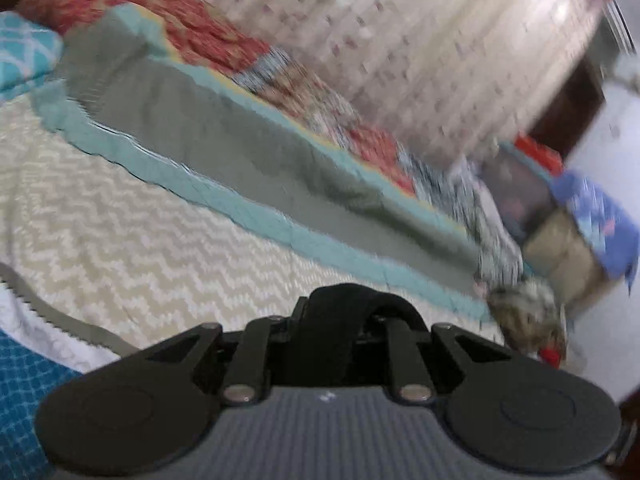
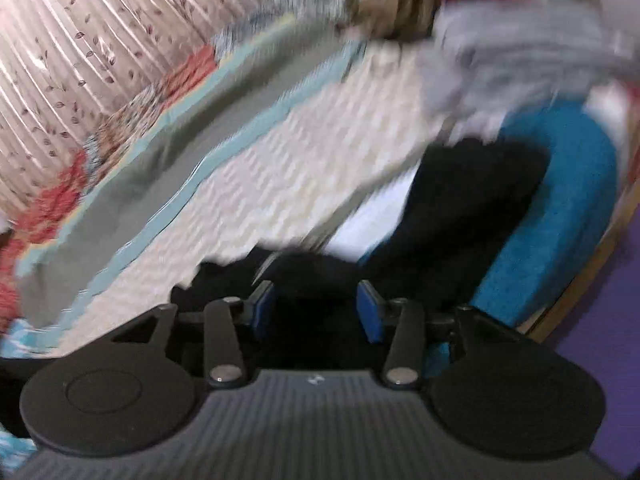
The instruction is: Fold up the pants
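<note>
The black pants (image 2: 460,208) lie crumpled on the cream zigzag bedspread (image 2: 300,140) near the bed's edge, in the right wrist view. My right gripper (image 2: 316,304) hangs just over them, open. Its blue pads (image 2: 262,306) stand apart with black cloth below and between them, not pinched. In the left wrist view my left gripper (image 1: 344,332) is shut on a bunched fold of the black pants (image 1: 340,300), which drapes over the fingertips and hides them. It is held above the bedspread (image 1: 140,240). Both views are blurred.
A grey blanket with a teal border (image 1: 220,128) runs along the far side of the bed, with a red patterned quilt (image 1: 160,20) and a curtain (image 1: 440,40) behind it. A pile of grey clothes (image 2: 520,52) and a blue cloth (image 2: 560,208) lie at the right.
</note>
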The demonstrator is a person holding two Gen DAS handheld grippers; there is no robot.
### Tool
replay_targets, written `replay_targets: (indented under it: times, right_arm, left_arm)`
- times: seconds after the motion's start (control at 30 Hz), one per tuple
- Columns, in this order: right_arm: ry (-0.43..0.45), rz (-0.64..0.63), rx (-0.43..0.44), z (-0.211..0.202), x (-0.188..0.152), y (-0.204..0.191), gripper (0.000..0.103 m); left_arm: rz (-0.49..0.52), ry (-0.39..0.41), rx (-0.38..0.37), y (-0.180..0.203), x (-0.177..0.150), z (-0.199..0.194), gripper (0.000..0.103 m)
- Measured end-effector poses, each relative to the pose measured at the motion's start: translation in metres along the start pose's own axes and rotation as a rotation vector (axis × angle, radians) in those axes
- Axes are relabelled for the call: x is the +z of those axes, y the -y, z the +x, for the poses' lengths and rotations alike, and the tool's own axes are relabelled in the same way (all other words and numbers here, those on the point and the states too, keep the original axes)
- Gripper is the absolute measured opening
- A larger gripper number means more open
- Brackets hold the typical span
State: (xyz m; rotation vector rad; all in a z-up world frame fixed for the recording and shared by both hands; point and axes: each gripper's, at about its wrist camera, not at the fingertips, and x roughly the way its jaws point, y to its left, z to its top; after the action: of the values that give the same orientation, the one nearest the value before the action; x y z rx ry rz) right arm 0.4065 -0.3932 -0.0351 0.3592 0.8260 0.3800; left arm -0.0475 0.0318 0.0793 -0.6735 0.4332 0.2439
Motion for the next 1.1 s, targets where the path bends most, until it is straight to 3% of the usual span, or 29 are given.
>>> replay_targets:
  times: [0.2,0.3,0.4,0.57,0.67,0.87,0.9,0.97,1.0,1.03,1.1]
  right_arm:
    - [0.056,-0.07,0.097,0.004,-0.004,-0.005,0.049]
    - [0.021,-0.099,0.163,0.01,-0.01,-0.012,0.049]
    - [-0.022,-0.138,0.166,0.018,-0.019,-0.025,0.049]
    - [-0.088,-0.193,0.164,0.032,-0.026,-0.032,0.051]
    - [-0.105,-0.234,0.128,0.034,-0.035,-0.044,0.063]
    - [-0.16,-0.284,0.075,0.078,-0.042,-0.062,0.074]
    - [-0.203,-0.287,0.076,0.09,-0.044,-0.062,0.072]
    - [-0.247,-0.294,0.09,0.095,-0.056,-0.067,0.041]
    - [-0.236,-0.333,0.111,0.091,-0.059,-0.072,0.018]
    - [-0.222,-0.353,0.124,0.084,-0.058,-0.076,0.014]
    - [-0.104,-0.368,0.117,0.063,-0.038,-0.077,0.013]
  left_arm:
    - [-0.043,0.2,0.057,-0.01,0.03,-0.065,0.015]
    - [-0.098,0.302,0.102,-0.024,0.044,-0.096,0.015]
    - [-0.14,0.369,0.168,-0.036,0.053,-0.117,0.015]
    - [-0.199,0.358,0.198,-0.058,0.052,-0.127,0.015]
    - [-0.201,0.347,0.215,-0.061,0.042,-0.126,0.015]
    - [-0.196,0.34,0.21,-0.063,0.042,-0.124,0.015]
    - [-0.189,0.337,0.213,-0.061,0.042,-0.124,0.015]
    - [-0.178,0.332,0.222,-0.057,0.042,-0.123,0.015]
    - [-0.172,0.329,0.226,-0.056,0.042,-0.123,0.015]
    - [-0.166,0.326,0.231,-0.056,0.044,-0.122,0.015]
    - [-0.156,0.313,0.243,-0.054,0.049,-0.118,0.015]
